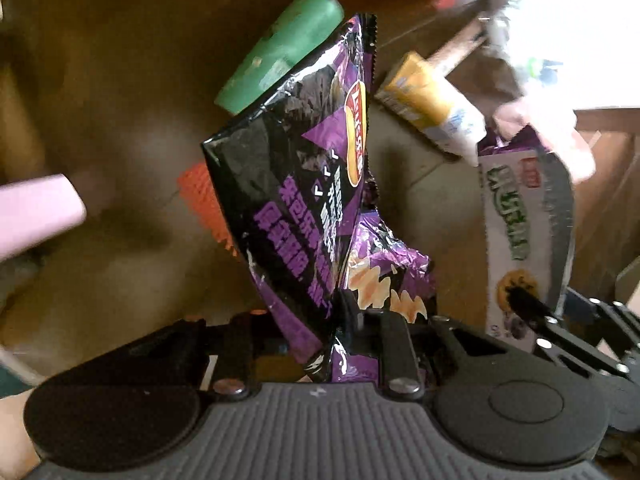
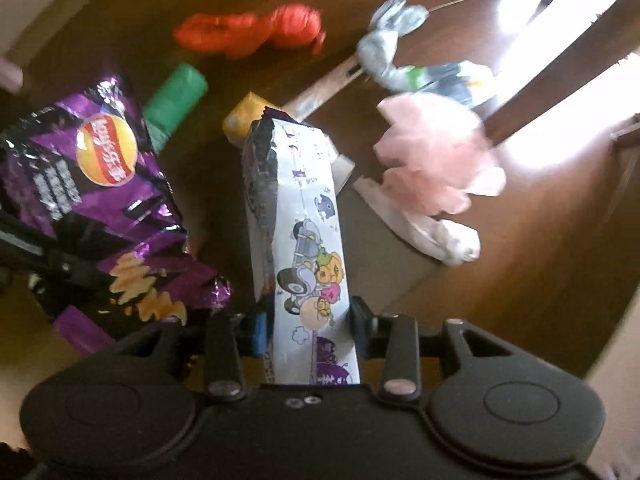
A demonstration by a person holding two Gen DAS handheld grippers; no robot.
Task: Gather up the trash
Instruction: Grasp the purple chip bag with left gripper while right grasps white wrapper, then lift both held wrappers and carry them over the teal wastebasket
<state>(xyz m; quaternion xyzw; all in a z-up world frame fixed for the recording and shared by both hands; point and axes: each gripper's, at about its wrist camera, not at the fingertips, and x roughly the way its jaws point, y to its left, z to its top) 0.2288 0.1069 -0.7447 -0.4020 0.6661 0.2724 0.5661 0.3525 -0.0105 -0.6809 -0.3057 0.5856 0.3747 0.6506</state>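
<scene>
My left gripper (image 1: 344, 320) is shut on the lower end of a purple and black crisp bag (image 1: 304, 184), which stands crumpled up out of the jaws. The same crisp bag (image 2: 92, 184) shows at the left of the right wrist view, with the left gripper's black linkage (image 2: 40, 256) on it. My right gripper (image 2: 312, 328) is shut on a tall white snack box (image 2: 304, 220) printed with cartoon figures, its torn top end farthest from the camera. The box (image 1: 516, 220) and the right gripper (image 1: 528, 304) also appear at the right of the left wrist view.
Below lie a green roll (image 2: 176, 96), a yellow carton (image 2: 244, 116), an orange plastic bag (image 2: 248, 28), a pink mesh puff (image 2: 436, 156), a grey-white plastic bag (image 2: 400, 40) and crumpled white paper (image 2: 440, 236) on a brown wooden floor (image 2: 500, 280). Bright sun patches fall at the top right.
</scene>
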